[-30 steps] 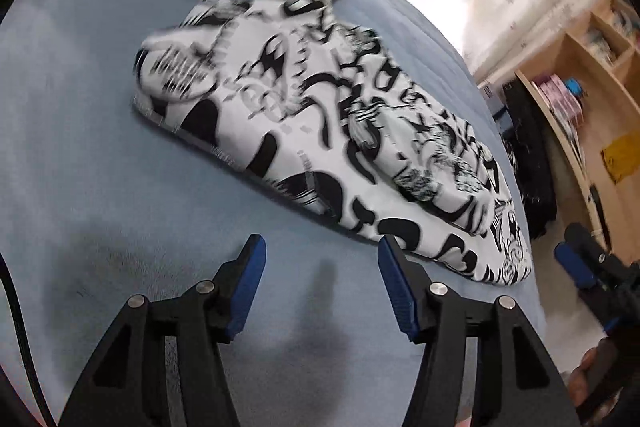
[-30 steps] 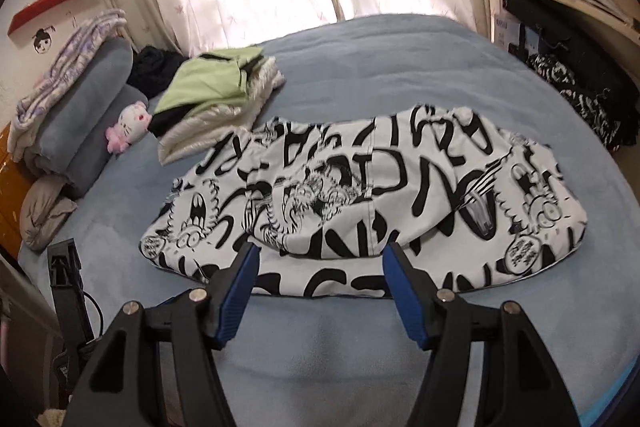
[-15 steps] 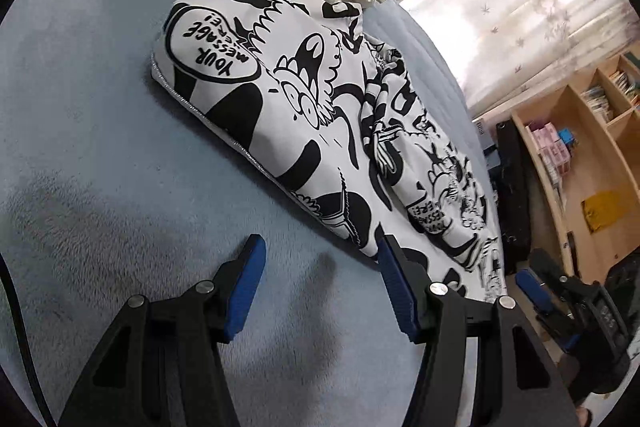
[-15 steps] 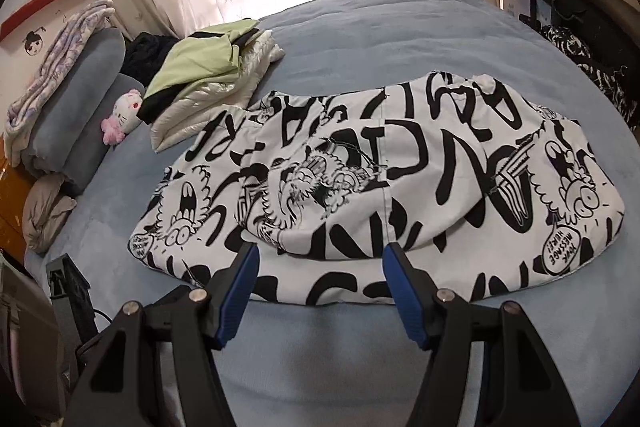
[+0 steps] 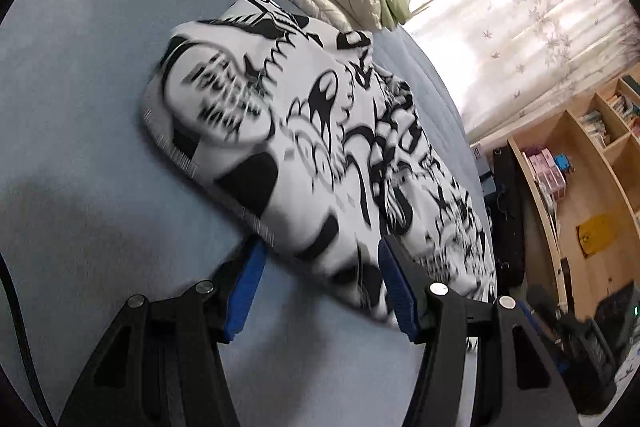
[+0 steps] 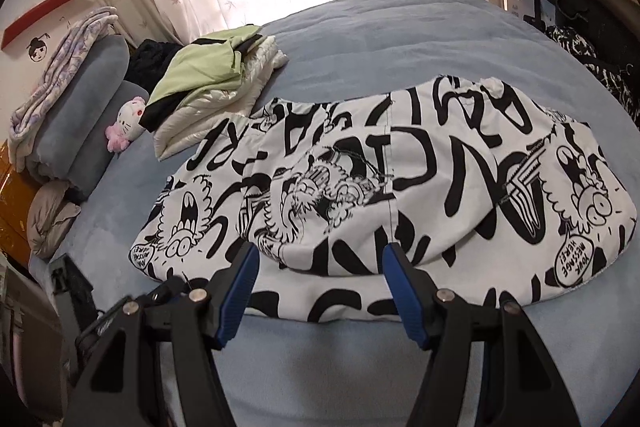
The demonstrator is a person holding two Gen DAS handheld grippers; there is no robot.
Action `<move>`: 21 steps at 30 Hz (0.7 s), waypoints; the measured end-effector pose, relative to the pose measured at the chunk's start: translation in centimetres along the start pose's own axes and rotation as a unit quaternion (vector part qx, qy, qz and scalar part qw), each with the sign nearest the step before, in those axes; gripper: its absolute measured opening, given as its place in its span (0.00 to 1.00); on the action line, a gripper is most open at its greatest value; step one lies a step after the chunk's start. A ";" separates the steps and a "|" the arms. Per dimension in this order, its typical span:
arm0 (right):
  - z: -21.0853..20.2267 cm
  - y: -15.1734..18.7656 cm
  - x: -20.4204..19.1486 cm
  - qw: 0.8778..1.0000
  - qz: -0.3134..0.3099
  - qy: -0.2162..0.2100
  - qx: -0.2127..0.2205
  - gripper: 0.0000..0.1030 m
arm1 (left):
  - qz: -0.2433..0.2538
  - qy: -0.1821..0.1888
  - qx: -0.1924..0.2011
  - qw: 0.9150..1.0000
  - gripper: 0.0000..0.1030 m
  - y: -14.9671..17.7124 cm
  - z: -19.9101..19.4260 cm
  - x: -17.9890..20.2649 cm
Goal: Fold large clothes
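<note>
1. While lying folded on the blue bed (image 6: pixel 400 27), the black-and-white printed garment (image 6: pixel 400 187) is stretching its long axis crosswise in the right view.
2. Left hand-held gripper (image 5: pixel 318 259) and right hand-held gripper (image 6: pixel 320 263) are gaping wide at its near edge, holding nothing.

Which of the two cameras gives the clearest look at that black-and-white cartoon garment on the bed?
The right wrist view. The black-and-white garment lies there sharp and nearly whole, its speech bubbles and cartoon faces readable across its width. The left wrist view sees the same garment from one end, foreshortened and motion-blurred, with its far end running off behind the gripper's finger.
</note>
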State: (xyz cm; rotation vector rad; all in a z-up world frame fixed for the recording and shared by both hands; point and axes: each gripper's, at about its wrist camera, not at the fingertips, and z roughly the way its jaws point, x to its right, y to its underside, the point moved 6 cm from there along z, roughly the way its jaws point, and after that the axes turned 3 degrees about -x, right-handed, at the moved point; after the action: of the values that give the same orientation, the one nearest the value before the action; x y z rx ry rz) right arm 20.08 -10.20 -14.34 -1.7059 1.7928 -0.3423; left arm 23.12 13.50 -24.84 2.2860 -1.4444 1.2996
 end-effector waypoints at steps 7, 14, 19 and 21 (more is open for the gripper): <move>0.4 -1.3 -0.8 1.000 0.000 -0.004 0.008 0.62 | 0.011 -0.039 0.006 0.999 0.59 -3.9 3.9 0.3; 1.1 -1.3 -1.4 1.000 -0.008 -0.006 0.004 0.62 | 0.016 -0.035 0.037 0.999 0.51 -6.2 5.3 0.6; 1.5 -1.4 -0.9 1.000 -0.006 0.006 0.008 0.62 | 0.023 -0.034 0.058 0.997 0.31 -6.1 5.0 -0.1; 1.7 -1.7 -0.6 1.000 -0.003 0.014 0.015 0.62 | 0.025 -0.029 0.061 0.997 0.27 -5.9 4.8 -0.2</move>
State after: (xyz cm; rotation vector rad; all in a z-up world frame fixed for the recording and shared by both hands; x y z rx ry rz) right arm 22.41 -9.44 -14.45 -1.6944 1.7928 -0.3957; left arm 30.63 14.25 -26.14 2.3971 -1.4888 1.3832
